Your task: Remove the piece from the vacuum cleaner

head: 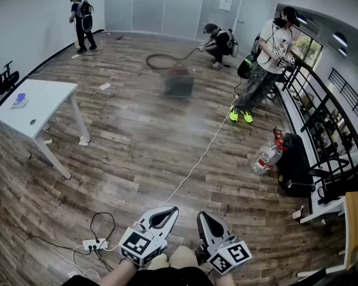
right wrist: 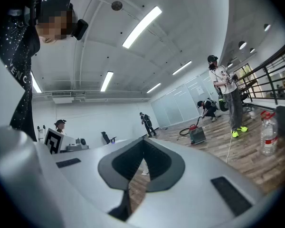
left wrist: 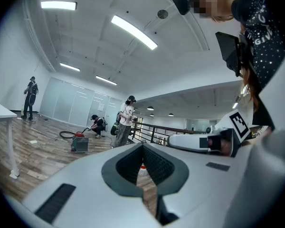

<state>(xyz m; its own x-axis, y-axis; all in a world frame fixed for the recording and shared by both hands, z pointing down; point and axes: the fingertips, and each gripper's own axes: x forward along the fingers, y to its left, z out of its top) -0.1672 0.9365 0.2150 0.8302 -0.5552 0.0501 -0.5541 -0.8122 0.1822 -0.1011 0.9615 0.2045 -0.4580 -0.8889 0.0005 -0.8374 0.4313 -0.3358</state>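
- While the head view is looking down, the left gripper [head: 169, 211] and right gripper [head: 203, 216] are sitting side by side at the bottom edge, both pointing level. The vacuum [head: 179, 81] is standing far across the wood floor [head: 137, 154], well apart from both. Its hose [head: 161, 58] is curling toward a crouching person [head: 218, 43].
- Switching to the left gripper view, the jaws are pressing together with nothing between them. The vacuum [left wrist: 79, 143] is showing small in the distance, left of the tips.
- Over in the right gripper view, the jaws are closed too, and empty. The vacuum [right wrist: 197, 135] is sitting far off to the right, and a bottle [right wrist: 268, 133] is standing nearer, by the right edge.
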